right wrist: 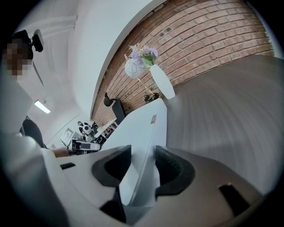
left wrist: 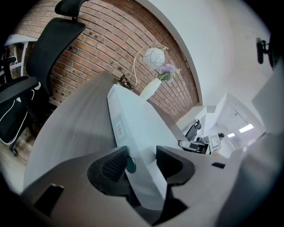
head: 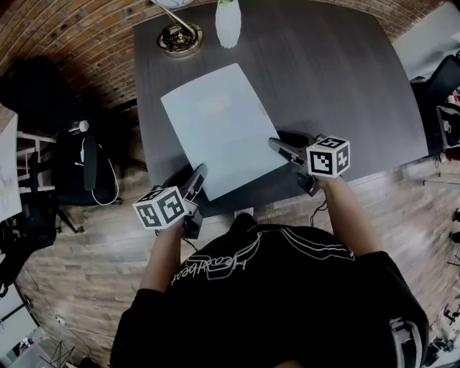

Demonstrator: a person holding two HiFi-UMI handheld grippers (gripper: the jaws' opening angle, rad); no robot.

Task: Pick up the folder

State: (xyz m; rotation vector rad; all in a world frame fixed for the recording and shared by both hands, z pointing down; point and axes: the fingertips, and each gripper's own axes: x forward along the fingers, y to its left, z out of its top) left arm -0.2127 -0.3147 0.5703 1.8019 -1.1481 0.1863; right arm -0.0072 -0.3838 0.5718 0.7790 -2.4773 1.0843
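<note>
Vase (head: 228, 23) and lamp (head: 179, 38) stand clear at the table's (head: 345, 79) far edge; my left gripper (head: 198, 176) and right gripper (head: 280, 147) seemingly pinch the pale-blue folder's (head: 223, 129) near sides.

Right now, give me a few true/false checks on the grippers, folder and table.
1. The left gripper and the right gripper each have an edge of the folder between their jaws. True.
2. The folder is red. False: it is pale blue.
3. A white vase stands on the table, beyond the folder. True.
4. The right gripper is closed on the vase. False: it is closed on the folder, well apart from the vase.
5. The table top is light wood. False: it is dark grey.
</note>
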